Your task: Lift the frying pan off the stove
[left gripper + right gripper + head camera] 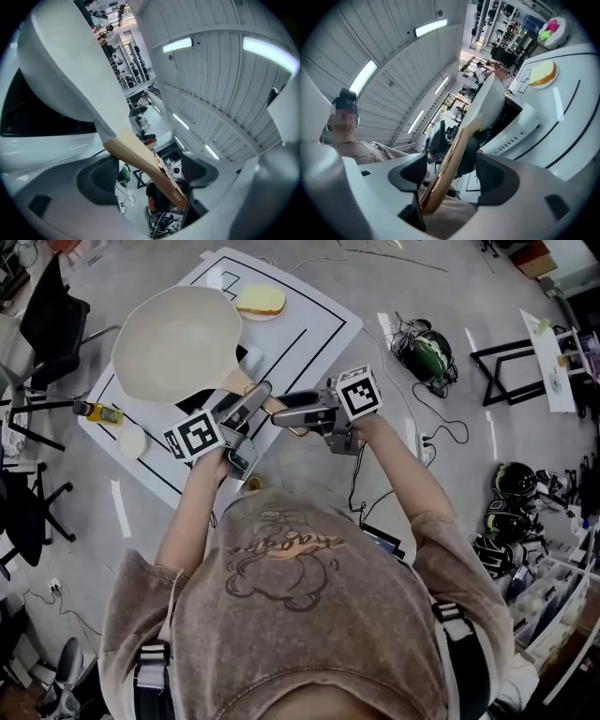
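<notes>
The frying pan sits just ahead of both sets of jaws, over the black stove. I think it is not lifted yet, so the squeeze and the lift are left to do. The left gripper and the right gripper have both got to the handle. Each has its jaws spread, with the handle between them, not pinched. The pan is round and creamy white. Its handle is light wood.
</notes>
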Action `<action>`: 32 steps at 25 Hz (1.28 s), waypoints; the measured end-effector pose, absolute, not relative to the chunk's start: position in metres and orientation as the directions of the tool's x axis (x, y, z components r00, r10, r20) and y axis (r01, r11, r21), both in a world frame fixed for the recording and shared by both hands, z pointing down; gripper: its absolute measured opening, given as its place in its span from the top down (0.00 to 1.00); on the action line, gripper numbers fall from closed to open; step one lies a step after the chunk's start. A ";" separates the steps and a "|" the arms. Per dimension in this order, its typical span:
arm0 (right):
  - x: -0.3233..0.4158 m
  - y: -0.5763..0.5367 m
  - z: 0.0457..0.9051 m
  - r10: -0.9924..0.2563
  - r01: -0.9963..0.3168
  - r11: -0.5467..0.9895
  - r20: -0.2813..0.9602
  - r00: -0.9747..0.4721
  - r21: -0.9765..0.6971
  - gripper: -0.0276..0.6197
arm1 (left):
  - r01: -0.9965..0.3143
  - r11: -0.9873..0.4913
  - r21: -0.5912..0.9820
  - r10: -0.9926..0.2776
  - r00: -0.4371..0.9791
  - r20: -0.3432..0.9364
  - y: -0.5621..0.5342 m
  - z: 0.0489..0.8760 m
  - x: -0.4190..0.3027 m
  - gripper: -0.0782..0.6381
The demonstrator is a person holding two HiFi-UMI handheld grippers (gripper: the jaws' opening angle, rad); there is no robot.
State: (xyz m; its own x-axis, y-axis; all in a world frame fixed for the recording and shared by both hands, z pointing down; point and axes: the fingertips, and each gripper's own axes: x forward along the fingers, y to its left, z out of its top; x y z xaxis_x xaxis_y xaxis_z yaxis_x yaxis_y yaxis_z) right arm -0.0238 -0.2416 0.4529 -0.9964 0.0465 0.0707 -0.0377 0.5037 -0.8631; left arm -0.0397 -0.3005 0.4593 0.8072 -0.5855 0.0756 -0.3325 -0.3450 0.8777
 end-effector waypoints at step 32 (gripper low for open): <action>-0.044 -0.233 0.450 0.042 0.010 0.519 0.014 -0.999 -0.855 0.66 | -0.088 -0.216 0.973 -0.578 0.814 -0.055 -0.309 0.453 -0.035 0.61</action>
